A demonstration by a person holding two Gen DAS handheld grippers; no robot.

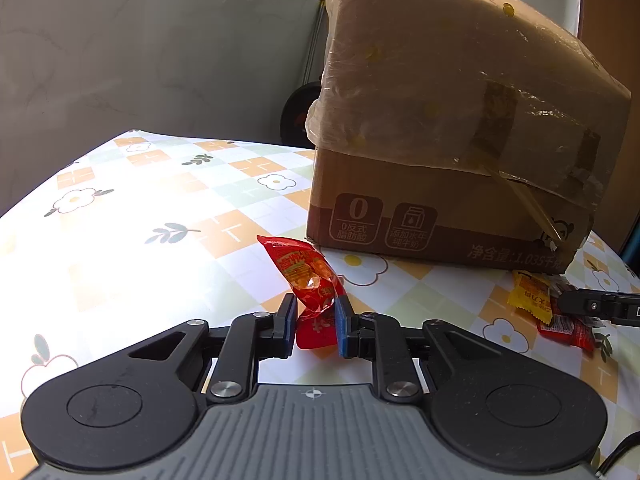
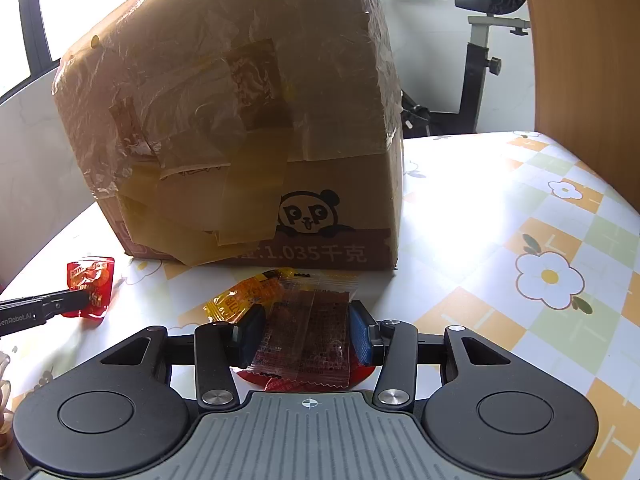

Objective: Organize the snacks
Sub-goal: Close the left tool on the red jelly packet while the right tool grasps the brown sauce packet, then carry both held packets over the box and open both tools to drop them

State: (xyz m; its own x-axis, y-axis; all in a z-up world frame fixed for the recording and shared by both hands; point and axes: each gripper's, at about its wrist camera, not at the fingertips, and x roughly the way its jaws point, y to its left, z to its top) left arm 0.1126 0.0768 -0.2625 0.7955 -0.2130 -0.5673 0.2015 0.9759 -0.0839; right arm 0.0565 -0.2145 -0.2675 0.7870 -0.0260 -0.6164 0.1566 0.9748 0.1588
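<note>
My left gripper (image 1: pixel 316 312) is shut on a red snack packet (image 1: pixel 310 280), held upright just above the table in front of the cardboard box (image 1: pixel 452 128). In the right wrist view the same red packet (image 2: pixel 91 280) shows at the far left with the left gripper's tip (image 2: pixel 60 304) on it. My right gripper (image 2: pixel 306 328) has its jaws around a clear packet with dark brown contents (image 2: pixel 308 336) that lies on a small pile; whether the pads press it I cannot tell. A yellow-orange packet (image 2: pixel 244 296) and a red one (image 2: pixel 272 380) lie under it.
The tape-covered cardboard box (image 2: pixel 240 128) stands on the flowered tablecloth (image 2: pixel 500 240) right behind the snacks. The pile also shows in the left wrist view (image 1: pixel 532 296) with the right gripper's tip (image 1: pixel 592 306). An exercise bike (image 2: pixel 476 60) stands beyond the table.
</note>
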